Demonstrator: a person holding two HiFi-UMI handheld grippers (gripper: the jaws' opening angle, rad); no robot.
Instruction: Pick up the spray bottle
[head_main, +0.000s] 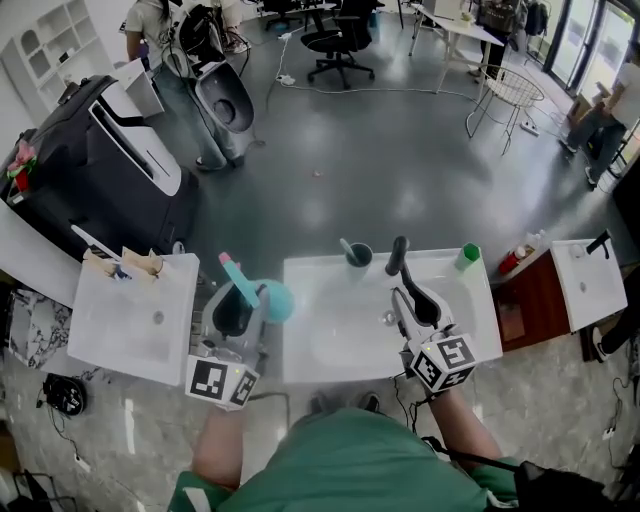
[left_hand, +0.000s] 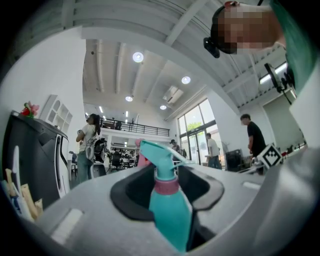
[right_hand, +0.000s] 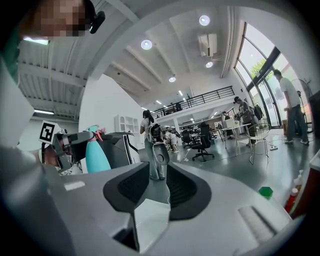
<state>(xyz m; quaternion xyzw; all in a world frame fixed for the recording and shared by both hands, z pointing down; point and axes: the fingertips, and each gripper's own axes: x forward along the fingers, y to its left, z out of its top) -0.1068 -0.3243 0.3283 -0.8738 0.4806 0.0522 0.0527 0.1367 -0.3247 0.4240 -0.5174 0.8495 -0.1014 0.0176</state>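
1. At the bottom edge of the head view is the person's green shirt (head_main: 350, 470). Both forearms reach up-frame from it to the marker cubes on the two tools.
2. The left claw (head_main: 243, 303), lower left of centre, is closed on the spray bottle (head_main: 275, 300). In the left gripper view the left claw (left_hand: 170, 187) has its black pads on either side of the spray bottle (left_hand: 170, 215), close to the bottle's pink collar.
3. The bottle is teal, with its trigger head uppermost. In the head view it sits over the gap between the left basin (head_main: 130, 325) and the middle basin (head_main: 340, 340).
4. The right claw (head_main: 410, 280), lower right of centre, stands open over the middle basin. In the right gripper view the right claw (right_hand: 157, 185) has nothing between its pads.
5. That same view shows the spray bottle (right_hand: 96, 152) at middle left, upright in the other claw.
6. On the middle basin's upper rim stand a dark cup (head_main: 357, 255) and a green-topped bottle (head_main: 467, 257). A red bottle (head_main: 510, 262) is just right of them.
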